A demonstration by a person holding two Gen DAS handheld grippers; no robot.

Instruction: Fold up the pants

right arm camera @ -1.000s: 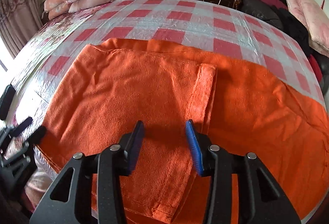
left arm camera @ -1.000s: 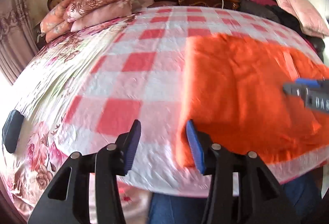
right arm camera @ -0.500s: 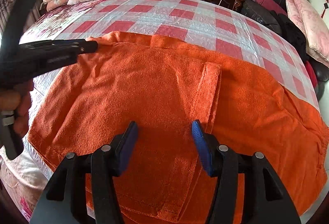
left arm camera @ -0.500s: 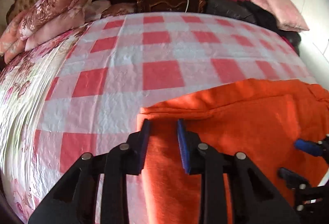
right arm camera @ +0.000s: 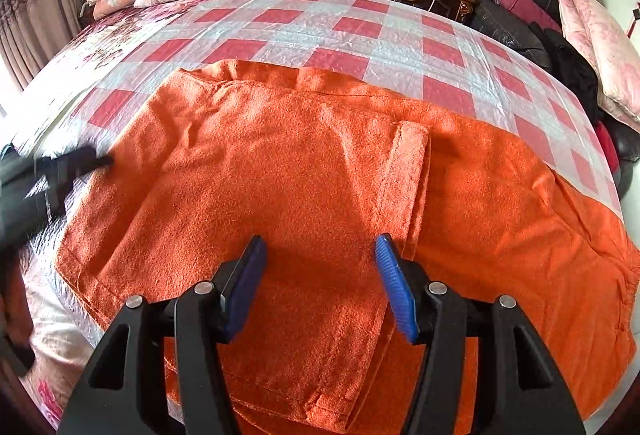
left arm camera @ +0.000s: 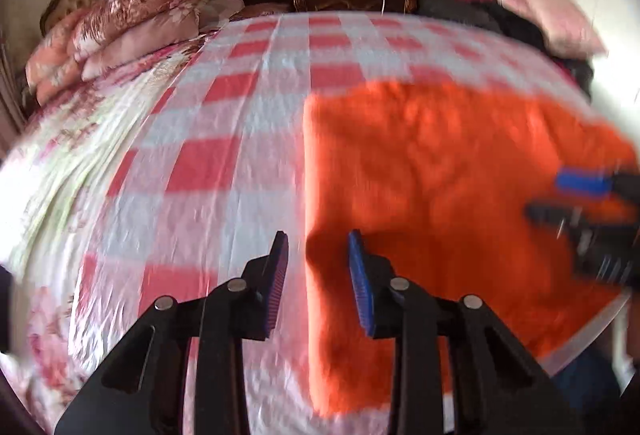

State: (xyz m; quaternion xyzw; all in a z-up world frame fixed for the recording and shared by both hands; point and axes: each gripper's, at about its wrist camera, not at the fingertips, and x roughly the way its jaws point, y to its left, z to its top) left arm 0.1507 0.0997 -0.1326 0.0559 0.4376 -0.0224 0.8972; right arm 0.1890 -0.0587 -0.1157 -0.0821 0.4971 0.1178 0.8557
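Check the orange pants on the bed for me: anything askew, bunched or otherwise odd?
Mostly tidy. The orange pants lie flat on the checked sheet, but the folded-over layer's far-left corner is rumpled, and its edge sits short of the layer beneath. Nothing looks damaged.

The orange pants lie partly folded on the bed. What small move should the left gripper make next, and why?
Probably ease the left hand-held gripper down onto the left edge of the pants and close. Its jaws have just been opening and stand astride that edge with nothing pinched, while the right hand-held gripper hangs open over the folded layer.
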